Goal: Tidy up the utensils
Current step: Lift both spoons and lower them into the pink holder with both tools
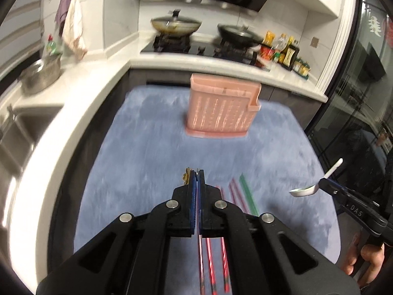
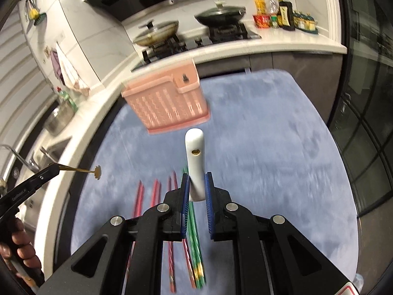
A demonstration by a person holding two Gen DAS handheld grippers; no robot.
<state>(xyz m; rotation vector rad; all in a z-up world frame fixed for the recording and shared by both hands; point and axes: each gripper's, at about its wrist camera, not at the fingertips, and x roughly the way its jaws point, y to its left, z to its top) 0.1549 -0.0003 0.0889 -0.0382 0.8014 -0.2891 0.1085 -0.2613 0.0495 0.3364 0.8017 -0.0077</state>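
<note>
A pink slotted utensil holder (image 1: 219,108) stands at the far side of a blue mat (image 1: 152,147); it also shows in the right wrist view (image 2: 169,103). My left gripper (image 1: 197,175) is shut on a thin gold utensil with a flower-shaped end (image 1: 186,175), seen held in the air in the right wrist view (image 2: 98,171). My right gripper (image 2: 197,178) is shut on a white ceramic spoon (image 2: 195,162), handle pointing forward; it shows in the left wrist view (image 1: 307,190) at the right. Red chopsticks (image 2: 154,191) and green chopsticks (image 2: 195,245) lie on the mat below both grippers.
A white L-shaped counter (image 1: 81,98) surrounds the mat, with a sink (image 1: 19,127) and a metal colander (image 1: 41,75) at the left. A stove with two lidded pans (image 1: 176,24) and sauce bottles (image 1: 282,51) stands behind. A glass door (image 1: 363,93) is at the right.
</note>
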